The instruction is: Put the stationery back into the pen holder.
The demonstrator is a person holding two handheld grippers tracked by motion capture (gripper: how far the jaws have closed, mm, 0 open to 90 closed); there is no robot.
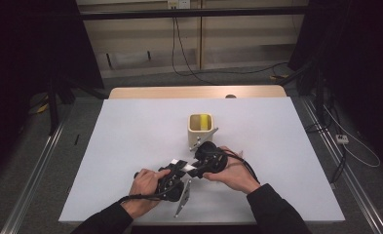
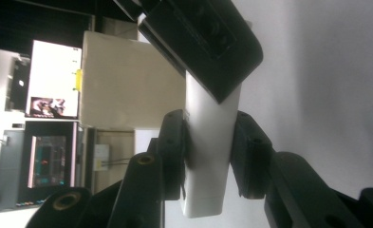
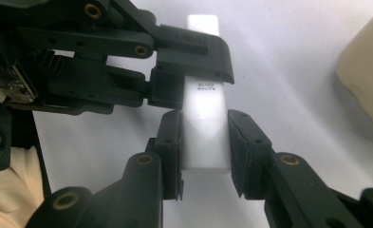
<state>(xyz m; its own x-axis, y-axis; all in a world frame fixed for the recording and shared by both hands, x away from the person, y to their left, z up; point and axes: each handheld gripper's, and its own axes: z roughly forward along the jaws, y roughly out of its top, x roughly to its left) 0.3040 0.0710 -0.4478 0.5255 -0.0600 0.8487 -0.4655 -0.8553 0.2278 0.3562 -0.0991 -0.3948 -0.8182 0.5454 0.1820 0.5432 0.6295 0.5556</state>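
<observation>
Both grippers clamped on one white block, low over the table's near middle.

From the left, in the high view: I see the left gripper (image 1: 178,171) in the person's left hand (image 1: 145,187), jaws pointing right. The white block (image 1: 188,168) spans the gap between the two grippers, just in front of the cup (image 1: 200,129). The right gripper (image 1: 197,166) sits in the right hand (image 1: 234,171), jaws pointing left, tip to tip with the other. In the left gripper view, the jaws are narrowed onto the block (image 2: 208,152), pads touching both sides; the right gripper (image 2: 208,45) grips its far end. In the right gripper view, the jaws likewise press the block (image 3: 204,128) on both faces, with the left gripper (image 3: 186,71) clamped just beyond. Small print on the block is too fine to read. The cup (image 3: 364,71) stands to the right, apart from the block, on the white table (image 1: 130,131).
</observation>
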